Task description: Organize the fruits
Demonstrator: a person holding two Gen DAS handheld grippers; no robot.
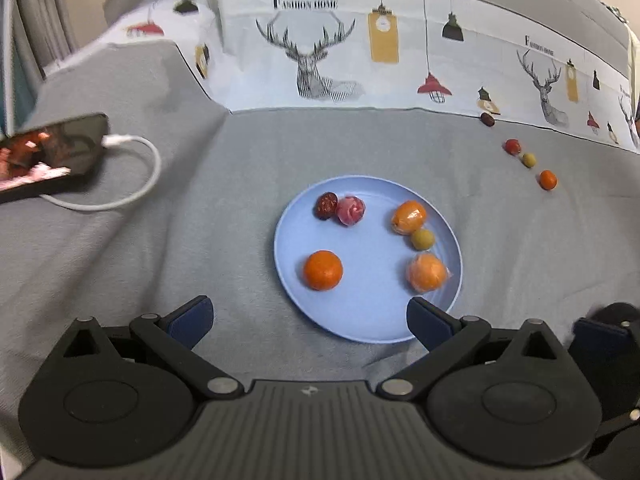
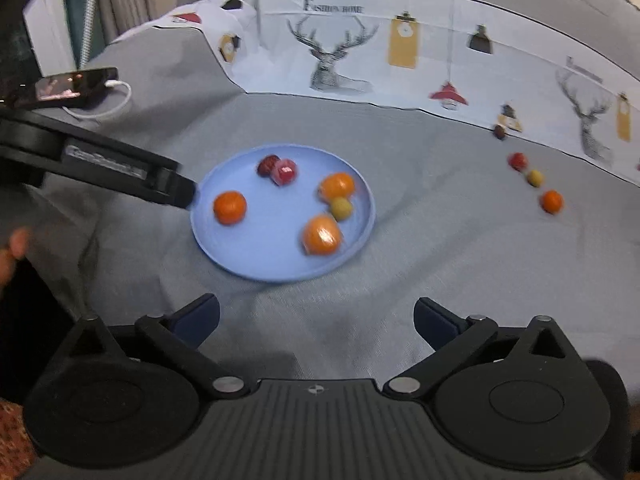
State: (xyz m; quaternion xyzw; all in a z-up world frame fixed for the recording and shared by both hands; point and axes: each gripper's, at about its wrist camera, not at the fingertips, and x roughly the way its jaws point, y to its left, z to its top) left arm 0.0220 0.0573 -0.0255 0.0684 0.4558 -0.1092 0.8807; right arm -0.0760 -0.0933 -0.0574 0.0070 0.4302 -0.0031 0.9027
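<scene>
left hand-held gripper (image 1: 310, 320) and right hand-held gripper (image 2: 316, 320) both released, nothing between fingers. six fruits (image 1: 323, 270) sit on blue plate (image 1: 360, 320); four more fruits (image 1: 547, 179) lie well apart on grey cloth (image 1: 200, 220).

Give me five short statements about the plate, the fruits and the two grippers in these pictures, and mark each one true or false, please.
1. The blue plate holds six fruits. True.
2. The left gripper is shut on the bare orange. False: its jaws stand open and hold nothing.
3. Four small fruits lie on the grey cloth off the plate, from the dark one to the small orange one. True.
4. The phone lies on the plate. False: it lies on the cloth, far from the plate, with a white cable plugged in.
5. The right gripper holds the green fruit. False: it is open and empty.
</scene>
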